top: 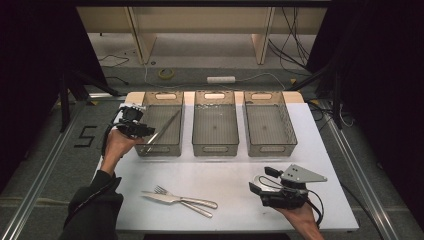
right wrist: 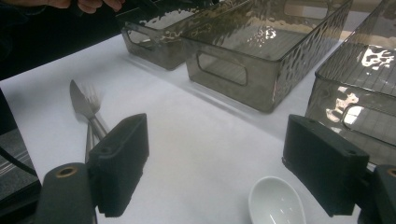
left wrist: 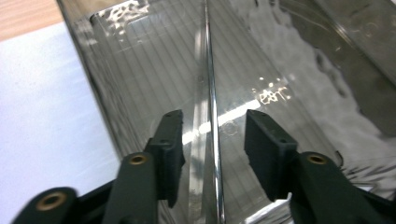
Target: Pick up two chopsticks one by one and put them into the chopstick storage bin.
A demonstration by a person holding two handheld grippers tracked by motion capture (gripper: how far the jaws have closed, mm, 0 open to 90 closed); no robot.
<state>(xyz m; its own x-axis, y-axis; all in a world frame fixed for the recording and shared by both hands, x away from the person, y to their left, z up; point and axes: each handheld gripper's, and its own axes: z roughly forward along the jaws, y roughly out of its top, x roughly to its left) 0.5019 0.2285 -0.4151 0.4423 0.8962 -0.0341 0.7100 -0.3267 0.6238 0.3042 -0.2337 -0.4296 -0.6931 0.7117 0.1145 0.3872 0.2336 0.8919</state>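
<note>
High view, near to far. At 6 o'clock on my white table (top: 225,165): fork (top: 186,198) and knife (top: 162,198), crossed and touching. At 4 o'clock: my right gripper (top: 259,181), jaws spread, nothing between them, white spoon (right wrist: 276,203) just below. At 10 o'clock: my left gripper (top: 146,131), pads released and clear of the slim metal utensil (top: 162,132), which leans inside the left bin (top: 161,129). At 12 and 1 o'clock: middle bin (top: 215,127), right bin (top: 269,127).
</note>
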